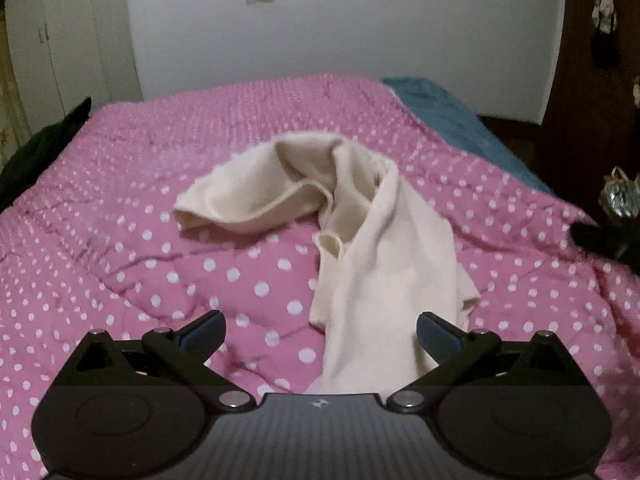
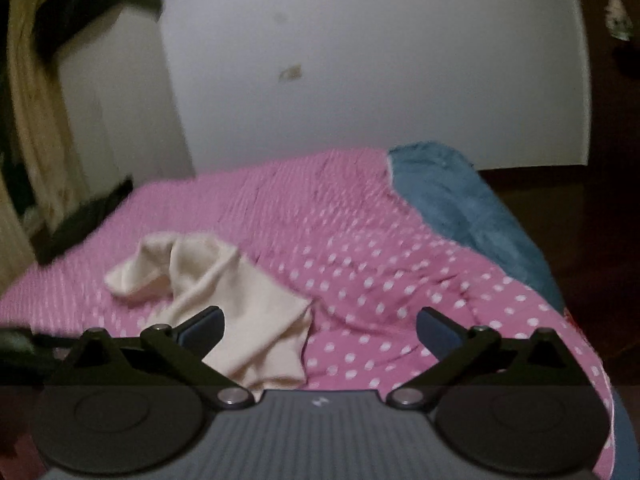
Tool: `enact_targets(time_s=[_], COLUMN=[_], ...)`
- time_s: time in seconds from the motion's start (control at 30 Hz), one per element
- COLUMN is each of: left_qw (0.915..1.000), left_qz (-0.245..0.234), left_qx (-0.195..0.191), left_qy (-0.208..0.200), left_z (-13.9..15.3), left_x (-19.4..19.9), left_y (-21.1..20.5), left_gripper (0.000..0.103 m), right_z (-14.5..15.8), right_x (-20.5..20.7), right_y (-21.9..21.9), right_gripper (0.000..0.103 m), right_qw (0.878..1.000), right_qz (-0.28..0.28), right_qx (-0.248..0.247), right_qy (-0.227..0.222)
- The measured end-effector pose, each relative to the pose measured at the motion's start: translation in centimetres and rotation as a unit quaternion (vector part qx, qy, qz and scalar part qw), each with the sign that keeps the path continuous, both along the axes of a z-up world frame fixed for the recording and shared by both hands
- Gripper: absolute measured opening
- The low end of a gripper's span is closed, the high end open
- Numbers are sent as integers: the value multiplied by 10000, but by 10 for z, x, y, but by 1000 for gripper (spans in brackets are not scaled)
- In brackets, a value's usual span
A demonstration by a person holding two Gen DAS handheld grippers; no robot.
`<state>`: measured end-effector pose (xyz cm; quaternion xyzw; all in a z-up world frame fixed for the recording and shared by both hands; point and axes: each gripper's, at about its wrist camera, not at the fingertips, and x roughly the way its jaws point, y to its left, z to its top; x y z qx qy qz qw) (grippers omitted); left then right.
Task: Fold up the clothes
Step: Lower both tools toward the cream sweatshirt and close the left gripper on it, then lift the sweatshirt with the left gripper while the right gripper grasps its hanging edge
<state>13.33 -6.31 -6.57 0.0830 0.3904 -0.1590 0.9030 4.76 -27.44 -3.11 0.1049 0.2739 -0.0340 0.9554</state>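
Left wrist view: pink quilt (image 1: 160, 208) with white polka dots spread across a bed, a cream garment (image 1: 360, 240) crumpled near its middle. Garment bunched and twisted, one part rolled into a loose tube toward the left, a longer strip trailing down toward the camera and passing between the fingers. Left gripper (image 1: 320, 330) above the quilt, fingers wide apart, nothing clamped; blue pads (image 1: 204, 330) on the fingertips, the right one just beside the trailing strip, contact unclear. Teal blanket (image 1: 444, 116) along the far right edge of the bed. White wall (image 1: 340, 28) behind, white wardrobe doors (image 1: 60, 48) at far left, dark clothing (image 1: 44, 148) at the bed's left edge. Dark tip of another tool (image 1: 600, 240) at the right edge.

Right wrist view, blurred: same cream garment (image 2: 224, 292) lying left of centre on the quilt (image 2: 400, 280), its near end reaching under the left finger. Right gripper (image 2: 320, 330) likewise spread wide, empty, over bare quilt. Teal blanket (image 2: 460, 200) at right.
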Motion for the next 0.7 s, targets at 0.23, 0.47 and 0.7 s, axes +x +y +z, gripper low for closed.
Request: enact_targets(time_s=[0.23, 0.47, 0.7], left_qw=[9987, 9980, 9978], left_qz=[-9, -172, -395], left_qx=[-45, -401, -462], left_qy=[510, 466, 272], left_z=[-14, 10, 25], left_x=[7, -1, -10], left_y=[-2, 13, 18], left_gripper=[73, 5, 5], right_z=[-3, -9, -18], right_x=[2, 7, 14], right_y=[-14, -10, 1], right_gripper=[103, 100, 83], right_qw=[9998, 9997, 9985], right_qz=[-56, 145, 370], right_qx=[190, 204, 213], right_qy=[-89, 30, 337])
